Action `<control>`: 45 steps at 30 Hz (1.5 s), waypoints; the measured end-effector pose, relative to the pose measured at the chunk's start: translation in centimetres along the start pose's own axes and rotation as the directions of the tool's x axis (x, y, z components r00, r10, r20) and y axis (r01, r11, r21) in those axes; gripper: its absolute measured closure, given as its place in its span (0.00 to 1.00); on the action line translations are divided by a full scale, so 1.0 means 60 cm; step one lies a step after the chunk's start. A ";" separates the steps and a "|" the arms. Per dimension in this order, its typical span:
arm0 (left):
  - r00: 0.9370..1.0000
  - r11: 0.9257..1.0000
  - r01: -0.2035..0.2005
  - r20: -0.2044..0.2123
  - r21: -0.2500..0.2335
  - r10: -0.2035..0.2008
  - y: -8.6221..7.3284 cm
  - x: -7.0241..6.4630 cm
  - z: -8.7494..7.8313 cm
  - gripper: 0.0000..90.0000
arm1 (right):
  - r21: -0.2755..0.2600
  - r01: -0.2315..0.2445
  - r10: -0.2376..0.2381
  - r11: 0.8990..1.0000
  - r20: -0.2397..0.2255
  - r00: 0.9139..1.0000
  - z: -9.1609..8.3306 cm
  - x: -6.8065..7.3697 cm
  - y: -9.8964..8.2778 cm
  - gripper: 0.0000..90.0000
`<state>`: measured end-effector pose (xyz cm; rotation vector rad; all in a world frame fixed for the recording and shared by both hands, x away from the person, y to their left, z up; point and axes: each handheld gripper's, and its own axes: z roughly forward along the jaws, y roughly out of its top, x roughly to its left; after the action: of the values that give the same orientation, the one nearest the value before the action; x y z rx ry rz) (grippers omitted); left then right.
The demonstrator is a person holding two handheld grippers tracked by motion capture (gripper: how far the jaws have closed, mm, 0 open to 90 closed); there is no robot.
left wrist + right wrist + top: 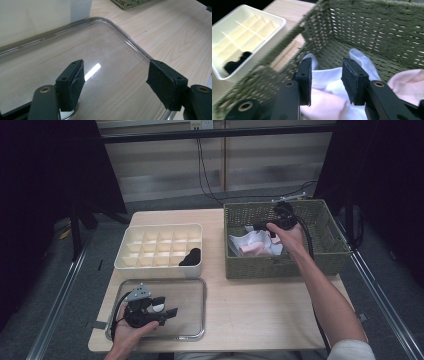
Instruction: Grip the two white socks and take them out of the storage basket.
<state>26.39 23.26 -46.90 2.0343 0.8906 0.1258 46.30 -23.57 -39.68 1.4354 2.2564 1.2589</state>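
Dark surroundings frame a pale wooden table (pixel 260 305). Far right on it stands a green woven basket (pixel 330 255) holding a heap of white and pink cloths (pixel 252 245). Far left sits a cream divided organiser (pixel 135 232) with one dark rolled item (pixel 191 256) in its near right compartment. Near left lies a clear tray (pixel 192 292), nothing on it.

Right gripper (pixel 325 75) hangs over the cloth heap inside the basket, jaws partly spread with no cloth yet pinched between the pads; white cloth lies directly beyond them. Left gripper (pixel 115 82) rests over the clear tray, jaws spread wide, holding nothing.

Judged step: picking one cloth from the basket, probably for the tray or organiser.

Risks:
- Cloths lie overlapped and crumpled, so a closing pinch could catch two layers, white and pink together, and drag both out.
- A shallow bite on a loose fold may slip as the cloth lifts, dropping it back or onto the basket rim.
- Basket wall is near the left jaw in the right gripper view; a sideways drift could snag the weave or shove the basket.
- Trailing cable across the basket could hook its edge.
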 end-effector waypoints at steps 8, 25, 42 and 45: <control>1.000 1.000 -0.004 -0.008 0.003 0.004 0.000 0.002 0.000 0.32 | 0.060 -0.022 0.019 0.998 0.045 0.999 0.034 -0.027 0.013 0.67; 0.999 1.000 -0.019 -0.030 0.009 0.019 -0.004 0.001 -0.004 0.32 | 0.164 -0.094 0.075 0.982 0.118 0.990 0.075 -0.062 0.002 0.74; 0.999 1.000 -0.019 -0.026 0.005 0.020 -0.002 0.002 -0.002 0.32 | 0.119 -0.096 0.089 0.988 0.061 0.994 0.062 -0.053 0.002 0.99; 0.999 1.000 -0.029 -0.024 0.003 0.029 -0.001 0.002 -0.002 0.32 | 0.108 -0.085 0.081 0.991 0.044 0.996 0.056 -0.048 0.003 0.99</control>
<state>26.36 23.46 -46.90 2.0530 0.8764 0.1654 49.73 -24.02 -42.40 1.5936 2.2935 1.1344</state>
